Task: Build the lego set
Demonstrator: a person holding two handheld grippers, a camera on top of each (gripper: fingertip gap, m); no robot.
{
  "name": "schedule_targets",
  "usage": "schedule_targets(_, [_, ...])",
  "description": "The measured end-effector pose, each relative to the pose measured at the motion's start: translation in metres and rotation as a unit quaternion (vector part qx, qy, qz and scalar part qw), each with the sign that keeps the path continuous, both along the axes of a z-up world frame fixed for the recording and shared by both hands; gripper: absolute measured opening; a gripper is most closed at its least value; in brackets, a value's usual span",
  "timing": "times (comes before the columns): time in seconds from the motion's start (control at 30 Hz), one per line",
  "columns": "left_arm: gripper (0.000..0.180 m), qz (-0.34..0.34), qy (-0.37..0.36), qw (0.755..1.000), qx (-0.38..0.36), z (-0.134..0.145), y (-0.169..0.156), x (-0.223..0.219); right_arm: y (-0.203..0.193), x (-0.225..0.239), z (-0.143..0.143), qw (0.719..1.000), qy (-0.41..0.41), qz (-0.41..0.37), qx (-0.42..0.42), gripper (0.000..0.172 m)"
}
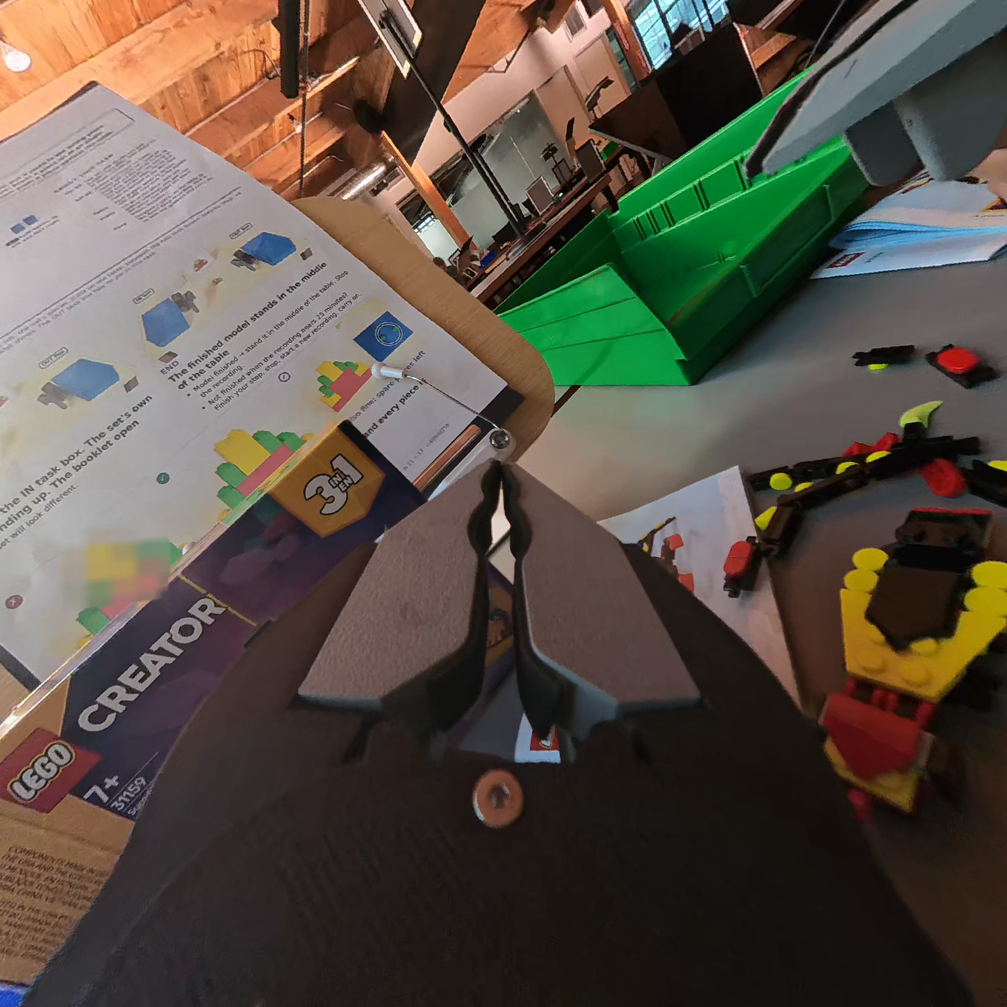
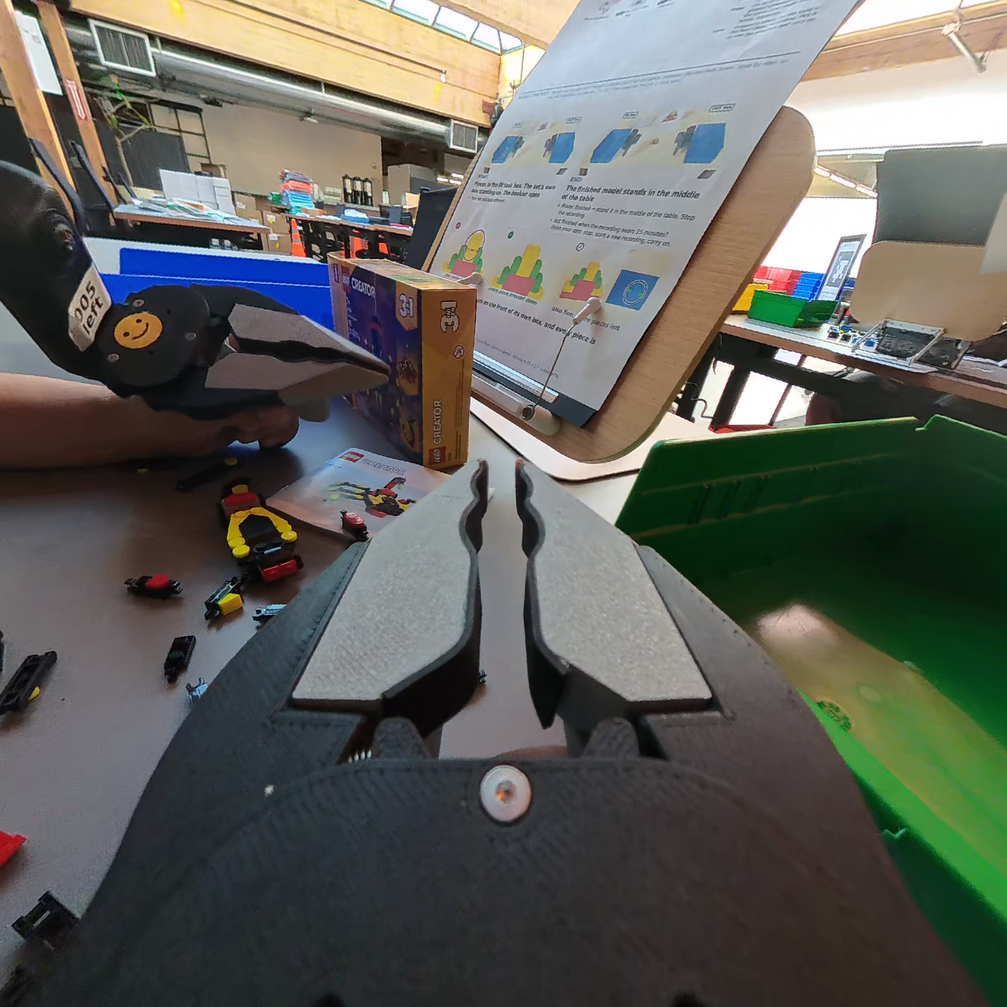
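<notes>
My left gripper (image 1: 497,473) is shut, its fingertips meet with nothing between them. It hovers above the table beside the purple and yellow set box (image 1: 180,643); the right wrist view shows it (image 2: 376,366) shut, next to that box (image 2: 414,349). My right gripper (image 2: 499,469) is open by a narrow gap with nothing in it, low over the table beside the green bin (image 2: 817,517). A yellow, black and red brick model (image 2: 256,528) lies left of it, also seen in the left wrist view (image 1: 915,626). A building booklet (image 2: 354,485) lies in front of the box.
A printed sheet on a wooden stand (image 2: 626,190) stands behind the box. Loose black, red and yellow pieces (image 2: 155,586) lie scattered at the left. A black chain with yellow studs (image 1: 850,474) lies near the model. A blue bin (image 2: 218,267) stands at the back left. Tip to tip, the grippers are about 15 centimetres apart.
</notes>
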State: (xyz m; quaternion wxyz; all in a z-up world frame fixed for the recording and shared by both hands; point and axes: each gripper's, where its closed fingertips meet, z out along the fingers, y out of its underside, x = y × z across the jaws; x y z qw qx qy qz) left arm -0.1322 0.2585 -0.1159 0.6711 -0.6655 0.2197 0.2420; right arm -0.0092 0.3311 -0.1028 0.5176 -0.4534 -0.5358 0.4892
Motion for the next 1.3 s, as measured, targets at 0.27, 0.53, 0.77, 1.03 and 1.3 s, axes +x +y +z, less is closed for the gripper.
schedule_targets(0.27, [0.000, -0.006, 0.009, 1.000, -0.005, -0.002, 0.000, 0.003, 0.001, 0.002, 0.001, 1.000, 0.006, -0.005, 0.002, 0.006])
schedule_targets(0.53, [0.000, -0.004, 0.026, 1.000, 0.004, -0.001, 0.000, 0.006, -0.002, 0.005, 0.004, 1.000, 0.020, -0.011, 0.019, 0.005])
schedule_targets(0.77, [0.000, 0.007, 0.015, 1.000, 0.017, 0.003, -0.003, 0.000, -0.032, 0.009, -0.012, 0.997, -0.049, 0.061, 0.009, 0.004])
schedule_targets(1.03, [0.000, 0.006, 0.016, 1.000, 0.020, 0.005, -0.003, 0.000, -0.081, 0.030, -0.042, 0.965, -0.170, 0.200, 0.002, 0.013])
schedule_targets(1.3, [0.000, 0.007, 0.023, 1.000, 0.013, 0.002, -0.001, 0.001, -0.106, 0.045, -0.081, 0.924, -0.284, 0.250, 0.053, 0.014])
